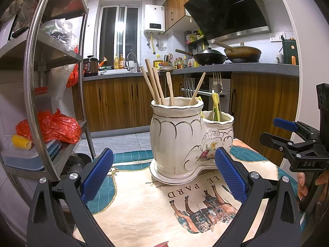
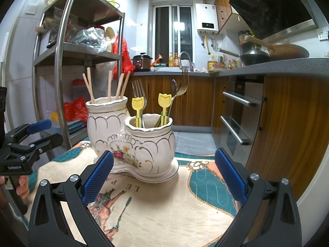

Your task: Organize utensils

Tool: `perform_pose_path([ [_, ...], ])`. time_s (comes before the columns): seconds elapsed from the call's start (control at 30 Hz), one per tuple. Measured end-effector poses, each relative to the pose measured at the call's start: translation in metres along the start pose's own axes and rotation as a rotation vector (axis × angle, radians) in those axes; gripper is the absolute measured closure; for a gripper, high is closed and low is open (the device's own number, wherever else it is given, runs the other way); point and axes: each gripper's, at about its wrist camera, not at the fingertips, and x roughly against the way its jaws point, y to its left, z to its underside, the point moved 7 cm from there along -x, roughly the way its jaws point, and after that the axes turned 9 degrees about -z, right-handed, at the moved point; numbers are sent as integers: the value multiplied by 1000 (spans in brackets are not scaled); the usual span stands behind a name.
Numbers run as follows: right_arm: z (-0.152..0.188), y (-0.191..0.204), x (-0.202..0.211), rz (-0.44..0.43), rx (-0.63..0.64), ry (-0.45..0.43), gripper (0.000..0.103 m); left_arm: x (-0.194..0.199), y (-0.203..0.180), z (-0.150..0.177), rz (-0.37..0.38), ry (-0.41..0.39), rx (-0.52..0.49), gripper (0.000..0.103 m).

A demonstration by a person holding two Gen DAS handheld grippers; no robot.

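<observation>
A white ceramic double utensil holder [image 1: 176, 142] [image 2: 131, 142] with gold trim and a flower print stands on a printed cloth. Its taller cup holds several wooden chopsticks [image 1: 156, 86] [image 2: 107, 87]. The shorter cup holds metal forks [image 2: 138, 91], a spoon [image 2: 174, 88] and two yellow tulip-topped picks [image 2: 164, 103]. My left gripper [image 1: 163, 173] is open, with nothing between its blue pads, just in front of the holder. My right gripper [image 2: 163, 173] is open too, and empty, facing the holder from the other side. Each gripper shows at the edge of the other's view, held by a hand.
The quilted cloth [image 1: 148, 212] [image 2: 164, 203] with a horse print covers the table. A metal shelf rack [image 1: 53, 65] [image 2: 67, 47] with bags and boxes stands at the left. Kitchen counters [image 1: 236, 68], woks, an oven [image 2: 240, 111] and a sink lie behind.
</observation>
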Motion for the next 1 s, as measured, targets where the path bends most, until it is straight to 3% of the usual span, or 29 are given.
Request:
perform_pose_path([
  [1.0,0,0,0,0,0,1,5,-3,2,2,-5,18,6,5],
])
